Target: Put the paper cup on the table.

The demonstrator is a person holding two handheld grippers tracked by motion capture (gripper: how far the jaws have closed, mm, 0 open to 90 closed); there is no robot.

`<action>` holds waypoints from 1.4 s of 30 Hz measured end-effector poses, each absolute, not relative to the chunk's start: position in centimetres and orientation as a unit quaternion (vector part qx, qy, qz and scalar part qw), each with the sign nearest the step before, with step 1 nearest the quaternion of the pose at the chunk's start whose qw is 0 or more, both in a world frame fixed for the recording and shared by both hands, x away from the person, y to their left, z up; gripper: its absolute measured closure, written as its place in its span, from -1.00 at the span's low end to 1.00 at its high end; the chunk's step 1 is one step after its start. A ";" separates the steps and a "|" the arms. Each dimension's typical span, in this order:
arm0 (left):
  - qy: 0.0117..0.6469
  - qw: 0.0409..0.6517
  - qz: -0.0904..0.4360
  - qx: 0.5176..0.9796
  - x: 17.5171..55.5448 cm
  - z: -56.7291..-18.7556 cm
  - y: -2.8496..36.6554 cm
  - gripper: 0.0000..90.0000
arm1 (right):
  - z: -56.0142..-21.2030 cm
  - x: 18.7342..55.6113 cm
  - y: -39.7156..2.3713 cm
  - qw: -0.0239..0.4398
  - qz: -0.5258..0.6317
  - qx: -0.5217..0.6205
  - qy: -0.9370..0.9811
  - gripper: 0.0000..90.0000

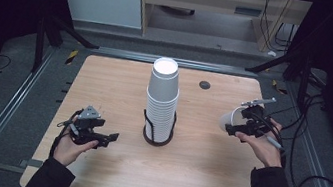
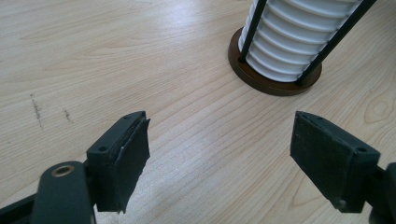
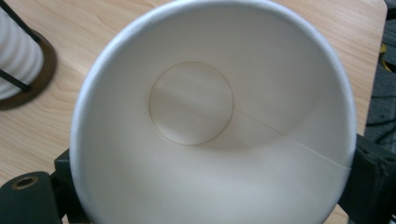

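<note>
Dark floor and black frame legs ring a pale wooden table [image 1: 107, 165] with rounded corners, and a tall stack of white paper cups [image 1: 161, 98] stands upright in a black wire cup holder [image 1: 157, 133] near its middle. That holder serves as the landmark.

Right of the holder and well apart from it, the right gripper [image 1: 236, 126] clamps a single white paper cup [image 1: 228, 119] between its jaws, pads pressing the wall from both sides. The cup lies on its side, held above the table top: its long axis runs roughly level, its closed bottom points toward the holder and its open mouth faces back along the gripper (the right gripper view looks straight into the mouth [image 3: 212, 121] down to the round base, with a side seam running off to the lower right). The cup is close to the table's right edge.

Left of the holder, the left gripper [image 1: 109, 139] sits low over the wood with its jaws spread wide and nothing between them; in the left gripper view [image 2: 219, 154] bare table shows in the gap, and the holder's brown base [image 2: 271, 81] lies ahead and to the right.

Bare wood lies on both sides of the holder and in front of it toward the person. Beyond the holder to its right, a small dark round grommet [image 1: 205, 85] sits in the table near the far edge.
</note>
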State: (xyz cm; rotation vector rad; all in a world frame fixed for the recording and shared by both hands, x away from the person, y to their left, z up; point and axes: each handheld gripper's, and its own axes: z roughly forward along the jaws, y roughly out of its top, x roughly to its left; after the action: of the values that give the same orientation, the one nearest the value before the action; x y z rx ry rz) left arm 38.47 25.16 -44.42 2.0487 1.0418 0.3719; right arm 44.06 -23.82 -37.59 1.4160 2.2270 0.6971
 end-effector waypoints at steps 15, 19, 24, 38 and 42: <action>0.411 0.396 0.146 0.808 38.5 -44.4 25.1 -0.58 | -39.4 45.8 -24.1 0.186 0.167 0.523 0.815 -0.81; 0.408 0.392 0.144 0.812 38.6 -44.5 25.0 -0.58 | -39.8 45.9 -24.3 0.176 0.154 0.528 0.816 -0.81; 0.407 0.391 0.144 0.813 38.6 -44.5 25.0 -0.58 | -40.3 46.2 -24.6 0.162 0.139 0.530 0.820 -0.81; 0.406 0.388 0.144 0.815 38.6 -44.6 25.0 -0.58 | -41.7 47.0 -24.7 0.128 0.096 0.534 0.831 -0.82; 0.406 0.388 0.144 0.815 38.6 -44.6 25.0 -0.58 | -41.8 47.2 -24.7 0.123 0.088 0.530 0.834 -0.82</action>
State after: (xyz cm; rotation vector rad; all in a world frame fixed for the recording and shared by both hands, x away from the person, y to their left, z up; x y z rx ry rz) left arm 38.61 25.03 -44.59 2.0736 1.0329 0.3658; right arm 47.20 -24.74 -41.80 1.5470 2.4340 0.2569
